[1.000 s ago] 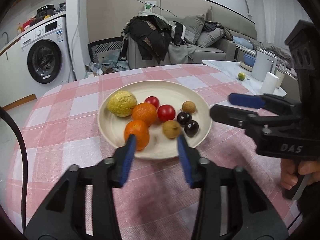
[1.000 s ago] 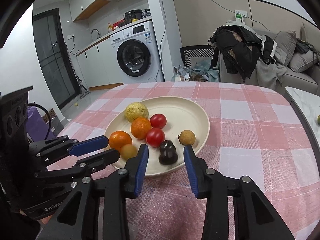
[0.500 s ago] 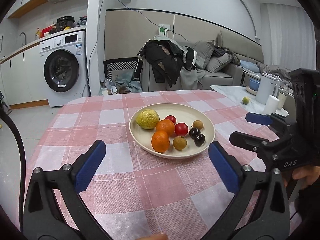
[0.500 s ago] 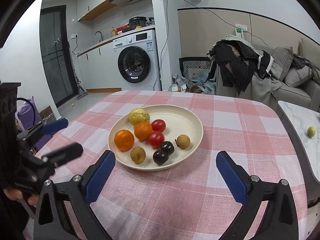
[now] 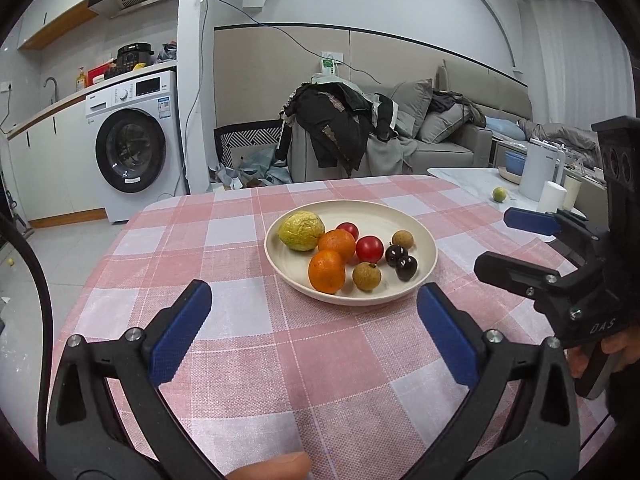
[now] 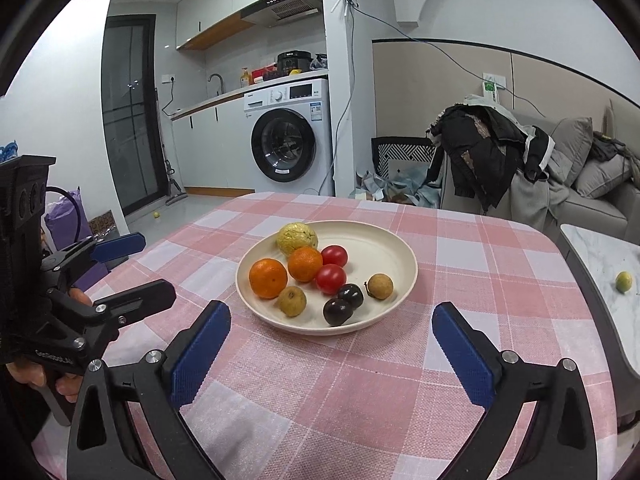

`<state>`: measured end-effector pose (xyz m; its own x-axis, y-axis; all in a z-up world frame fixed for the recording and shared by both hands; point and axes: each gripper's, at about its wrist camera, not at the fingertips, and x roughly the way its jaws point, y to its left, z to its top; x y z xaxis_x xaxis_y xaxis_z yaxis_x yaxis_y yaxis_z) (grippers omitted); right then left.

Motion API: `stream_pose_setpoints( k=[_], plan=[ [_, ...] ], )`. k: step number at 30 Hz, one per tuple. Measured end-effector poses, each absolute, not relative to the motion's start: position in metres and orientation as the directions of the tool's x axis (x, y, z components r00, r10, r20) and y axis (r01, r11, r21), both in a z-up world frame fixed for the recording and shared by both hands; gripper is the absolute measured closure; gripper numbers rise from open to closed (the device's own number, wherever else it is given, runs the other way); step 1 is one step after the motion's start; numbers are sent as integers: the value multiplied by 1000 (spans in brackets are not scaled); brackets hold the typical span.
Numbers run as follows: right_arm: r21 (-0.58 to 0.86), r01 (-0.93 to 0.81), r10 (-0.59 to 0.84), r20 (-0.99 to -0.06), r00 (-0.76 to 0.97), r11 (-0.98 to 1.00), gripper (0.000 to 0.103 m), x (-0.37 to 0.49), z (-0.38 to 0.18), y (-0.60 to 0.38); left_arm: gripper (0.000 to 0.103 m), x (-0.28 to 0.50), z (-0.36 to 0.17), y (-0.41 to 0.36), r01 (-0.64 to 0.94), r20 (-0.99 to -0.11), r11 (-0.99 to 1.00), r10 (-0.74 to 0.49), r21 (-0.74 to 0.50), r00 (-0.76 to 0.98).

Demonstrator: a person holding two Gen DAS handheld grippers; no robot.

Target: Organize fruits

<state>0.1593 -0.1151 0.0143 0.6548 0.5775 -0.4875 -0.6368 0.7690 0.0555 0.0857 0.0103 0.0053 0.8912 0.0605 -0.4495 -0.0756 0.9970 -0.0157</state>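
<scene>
A cream plate sits on the pink checked tablecloth. It holds a yellow bumpy fruit, two oranges, two red tomatoes, two brown longans and two dark cherries. My left gripper is wide open and empty, held back from the plate's near side. My right gripper is wide open and empty, also short of the plate. Each gripper shows in the other's view, the right one and the left one.
The table ends on all sides. A white marble side table to the right carries a small green fruit, a kettle and cups. A washing machine and a sofa piled with clothes stand beyond.
Both grippers have opened wide, pulled back and risen from the plate's near rim. The fruits have not moved.
</scene>
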Motion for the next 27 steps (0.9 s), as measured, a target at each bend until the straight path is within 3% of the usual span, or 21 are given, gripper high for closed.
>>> stream_pose_setpoints(
  k=[12,27],
  plan=[
    [56,-624,580,-439,686,780,0,151,19,-122,0,86,4,16,-61,-455,997,33,-47,890],
    [54,-629,583,-442,681,776,0,153,18,-120,0,87,4,16,-58,-451,997,32,-46,892]
  ],
)
